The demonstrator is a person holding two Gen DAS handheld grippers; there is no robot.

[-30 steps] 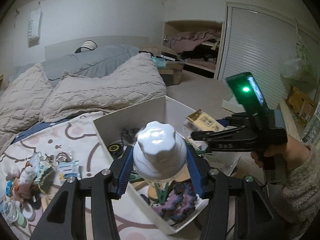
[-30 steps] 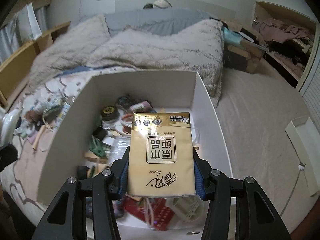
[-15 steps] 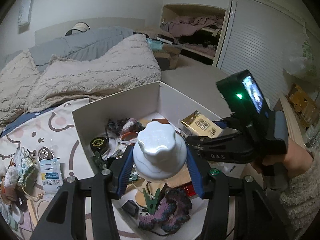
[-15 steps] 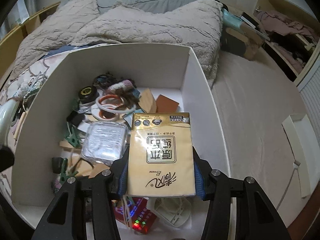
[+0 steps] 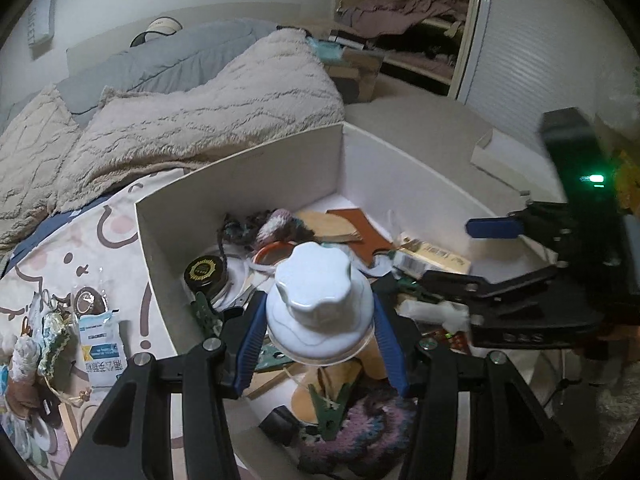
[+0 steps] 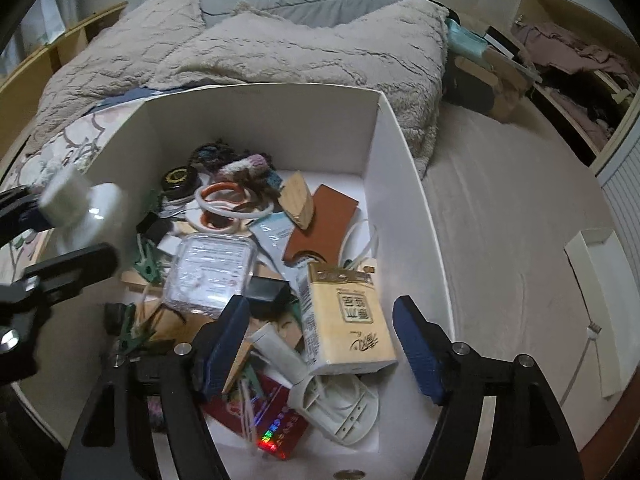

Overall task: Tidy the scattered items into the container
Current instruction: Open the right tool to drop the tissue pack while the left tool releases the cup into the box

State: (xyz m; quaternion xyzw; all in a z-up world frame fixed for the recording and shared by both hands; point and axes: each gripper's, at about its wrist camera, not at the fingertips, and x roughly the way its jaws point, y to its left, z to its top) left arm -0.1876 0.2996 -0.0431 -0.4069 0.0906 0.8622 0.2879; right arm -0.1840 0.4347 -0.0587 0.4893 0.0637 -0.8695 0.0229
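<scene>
The white box [image 5: 248, 176] [image 6: 260, 120] stands on the bed, filled with several small items. My left gripper [image 5: 320, 340] is shut on a white jar with a scalloped lid [image 5: 318, 304] and holds it over the box's near left side; the jar also shows in the right wrist view [image 6: 80, 212]. My right gripper [image 6: 320, 344] is open over the box's right side. The yellow tissue pack [image 6: 344, 316] lies in the box just below its jaws, and also shows in the left wrist view [image 5: 432, 258].
Loose packets and trinkets [image 5: 72, 344] lie on the patterned sheet left of the box. A beige blanket [image 5: 192, 120] is heaped behind it. In the box are a clear case [image 6: 212, 268], rings [image 6: 228, 208], a brown card sleeve [image 6: 320, 224] and green clips.
My right gripper opened and the yellow tissue pack dropped into the box. My left gripper moved further over the box with the white jar in it.
</scene>
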